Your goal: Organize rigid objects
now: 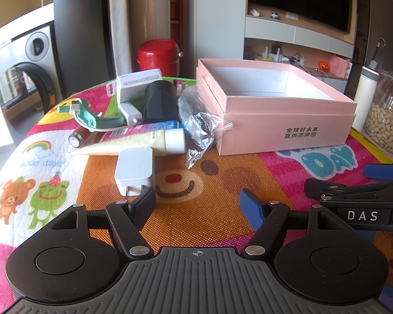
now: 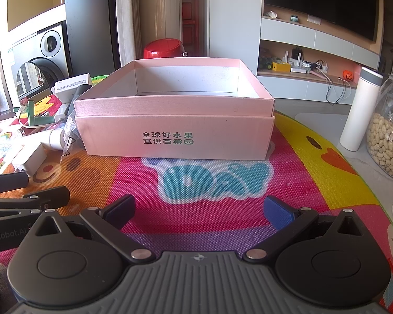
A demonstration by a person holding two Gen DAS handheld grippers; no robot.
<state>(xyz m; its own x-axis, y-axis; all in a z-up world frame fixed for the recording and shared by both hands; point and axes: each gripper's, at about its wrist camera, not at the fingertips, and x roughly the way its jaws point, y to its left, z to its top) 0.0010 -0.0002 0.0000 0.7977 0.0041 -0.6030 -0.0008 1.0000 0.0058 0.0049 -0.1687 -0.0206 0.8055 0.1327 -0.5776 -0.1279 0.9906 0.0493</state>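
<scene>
Rigid objects sit heaped at centre left of the left wrist view, none of them yet in the pink box (image 1: 288, 128), whose white inside looks bare in both views, though its near floor is hidden by the front wall. The pile holds a white charger (image 1: 135, 171) nearest the camera, a cream tube (image 1: 144, 145), a battery (image 1: 77, 137), a black cylinder (image 1: 159, 104), a teal tool (image 1: 91, 117), a white carton (image 1: 138, 83) and a crinkled plastic bag (image 1: 199, 125). By my reading the sorting has not begun. The left gripper (image 1: 199, 204) has its fingers apart and empty, just short of the charger; the right gripper (image 2: 199, 210) is likewise spread, holding nothing, facing the box.
</scene>
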